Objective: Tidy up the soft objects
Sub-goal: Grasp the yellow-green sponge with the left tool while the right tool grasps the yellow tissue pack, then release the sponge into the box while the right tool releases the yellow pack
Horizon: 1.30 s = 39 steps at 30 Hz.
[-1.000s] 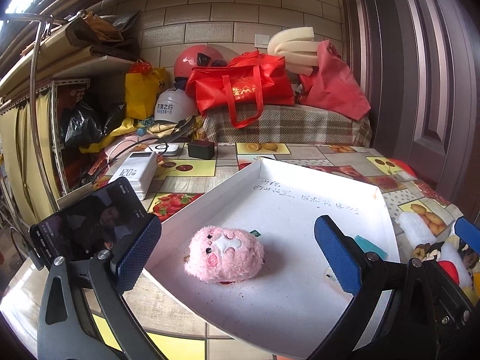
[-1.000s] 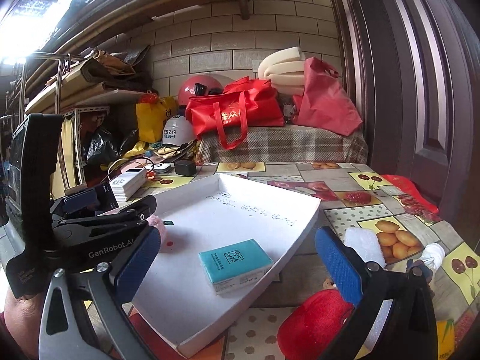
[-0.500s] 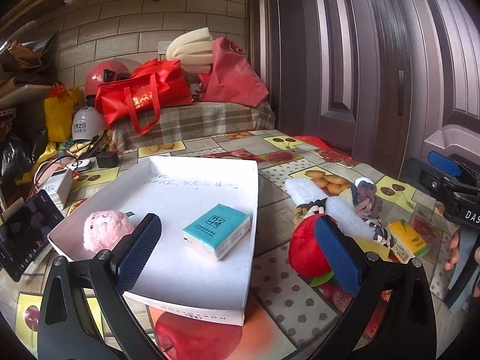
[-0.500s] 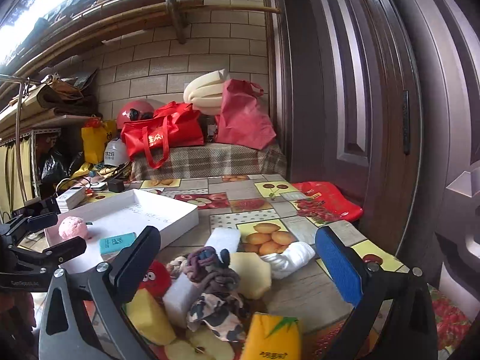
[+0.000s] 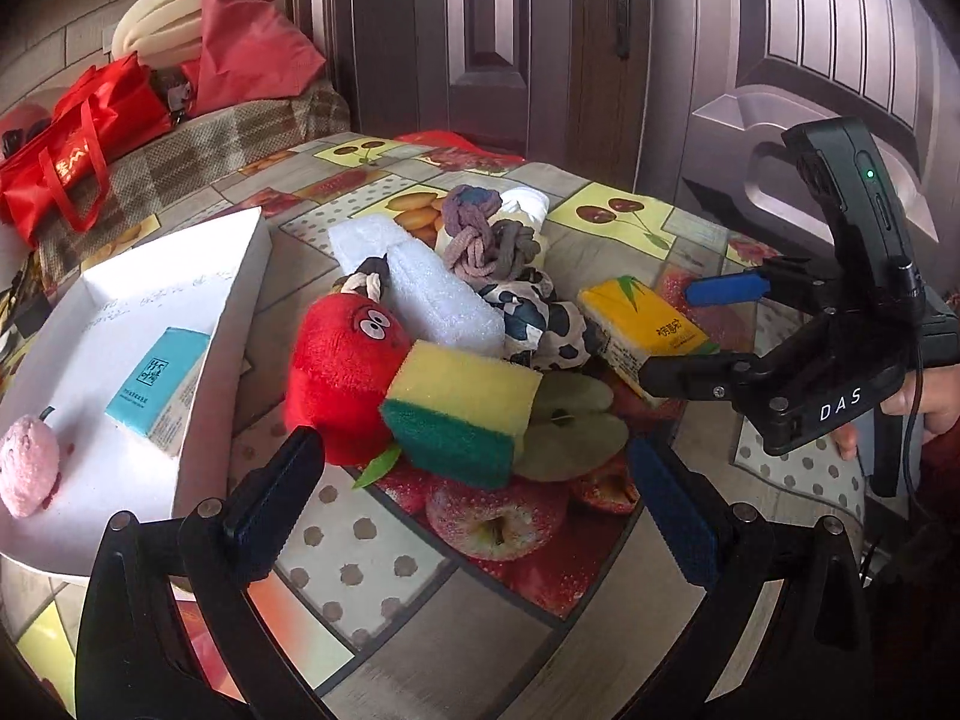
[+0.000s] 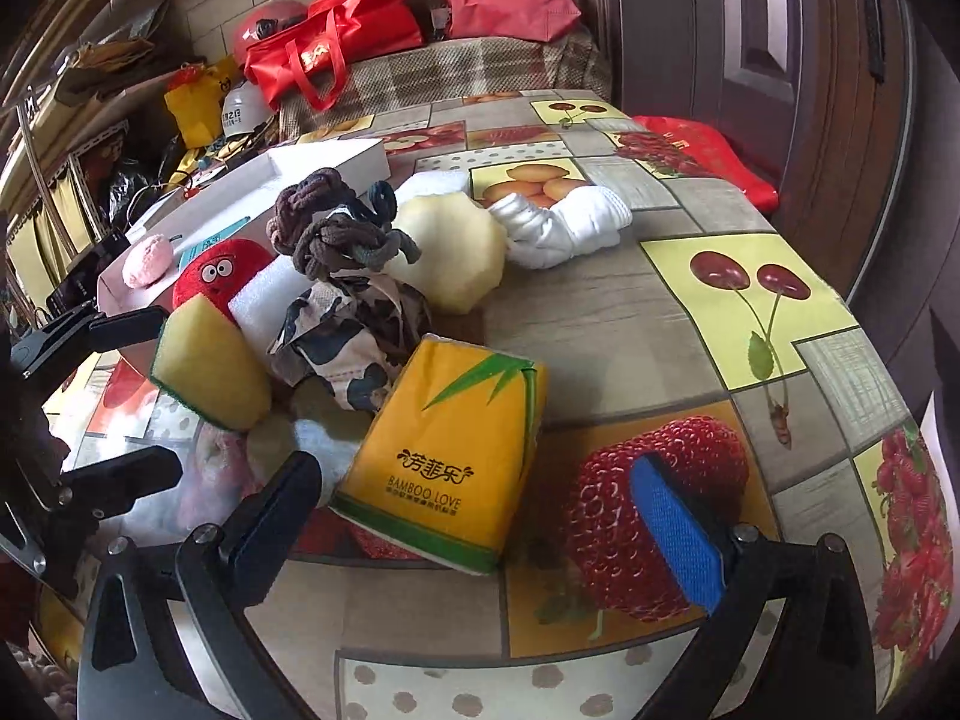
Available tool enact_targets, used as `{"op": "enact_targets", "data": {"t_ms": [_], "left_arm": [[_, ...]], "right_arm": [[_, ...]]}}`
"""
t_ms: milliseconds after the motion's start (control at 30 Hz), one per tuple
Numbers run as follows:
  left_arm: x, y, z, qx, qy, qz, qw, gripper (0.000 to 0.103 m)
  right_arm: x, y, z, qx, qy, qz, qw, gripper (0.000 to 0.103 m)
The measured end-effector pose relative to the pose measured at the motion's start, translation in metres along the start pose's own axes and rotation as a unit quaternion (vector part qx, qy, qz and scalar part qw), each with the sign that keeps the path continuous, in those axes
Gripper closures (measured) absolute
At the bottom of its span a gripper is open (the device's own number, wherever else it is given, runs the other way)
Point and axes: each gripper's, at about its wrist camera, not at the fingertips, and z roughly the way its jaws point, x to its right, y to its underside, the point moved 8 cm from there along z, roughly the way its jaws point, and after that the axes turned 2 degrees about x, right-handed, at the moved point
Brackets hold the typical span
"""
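Yellow plastic wrap on the tissue pack (image 6: 447, 456) right in front of your right gripper (image 6: 492, 516): light, squashy, a bit slick, so you likely want to pinch it across the short sides, mid-body, not by a corner. It lies on the surface at the near edge of the pile, leaning on the camouflage cloth (image 6: 342, 324).

Right gripper: jaws spread wide, holding nothing, the pack sitting between them but not touched as far as you can see. The left wrist view shows that gripper side-on, just beside the pack (image 5: 645, 324).

Left gripper (image 5: 474, 510): also spread wide and empty, pointed at the yellow-and-green sponge (image 5: 462, 414). The sponge is very light and springy and should compress a lot; take it across the foam sides. It rests against the red plush toy (image 5: 342, 372), which is soft, bulky and easy to squeeze anywhere on the body.

Other soft things in the pile:
- white foam block (image 5: 438, 294), stiff-ish but featherlight
- knotted rope toy (image 5: 486, 240), floppy; grab a knot
- white sock (image 6: 558, 228), limp; needs a bunch pinch
- pale round sponge (image 6: 450, 252)

The white box (image 5: 234, 312) sits left of the pile and already holds a teal tissue pack (image 5: 159, 384) and a pink plush (image 5: 27, 465). I'd judge that's where the rest goes.
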Motion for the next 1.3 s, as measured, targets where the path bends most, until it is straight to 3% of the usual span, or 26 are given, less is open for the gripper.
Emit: {"op": "enact_targets", "data": {"t_ms": [133, 167, 200, 267, 300, 333, 433, 600, 900, 1000, 1300], "left_arm": [[-0.007, 0.005, 0.016, -0.029, 0.008, -0.025, 0.9993, 0.004], [-0.010, 0.004, 0.018, -0.031, 0.011, -0.034, 0.9989, 0.004], [-0.012, 0.004, 0.020, -0.031, 0.014, -0.042, 0.9985, 0.008], [-0.016, 0.002, 0.025, -0.036, 0.023, -0.057, 0.9975, 0.024], [-0.017, 0.003, 0.027, -0.042, 0.027, -0.062, 0.9968, 0.050], [-0.017, 0.004, 0.028, -0.044, 0.034, -0.066, 0.9963, 0.067], [-0.014, -0.001, 0.021, -0.026, 0.041, -0.060, 0.9970, 0.067], [-0.008, -0.007, 0.004, 0.015, 0.016, -0.034, 0.9992, 0.073], [-0.028, -0.013, -0.041, 0.115, -0.014, -0.048, 0.9921, 0.073], [-0.038, -0.010, -0.051, 0.129, -0.040, -0.044, 0.9899, 0.073], [-0.077, 0.002, -0.073, 0.156, -0.092, -0.075, 0.9806, 0.072]], "right_arm": [[-0.008, -0.001, 0.010, -0.018, 0.003, -0.020, 1.000, 0.004], [-0.009, -0.001, 0.011, -0.020, 0.000, -0.019, 1.000, 0.009], [-0.009, 0.000, 0.013, -0.021, -0.004, -0.017, 1.000, 0.025], [-0.006, -0.001, 0.010, -0.014, -0.003, -0.015, 1.000, 0.039], [-0.005, -0.001, 0.009, -0.011, -0.007, -0.011, 1.000, 0.047], [-0.002, -0.001, 0.008, -0.009, -0.006, -0.007, 1.000, 0.051], [0.007, -0.002, 0.004, 0.000, -0.011, 0.019, 1.000, 0.052], [0.023, -0.003, -0.006, 0.024, -0.008, 0.067, 0.997, 0.052], [0.035, -0.035, -0.059, 0.173, 0.015, 0.102, 0.979, 0.052], [0.035, -0.047, -0.064, 0.205, 0.032, 0.102, 0.973, 0.052], [0.016, -0.061, -0.061, 0.239, 0.041, 0.074, 0.967, 0.052]]}}
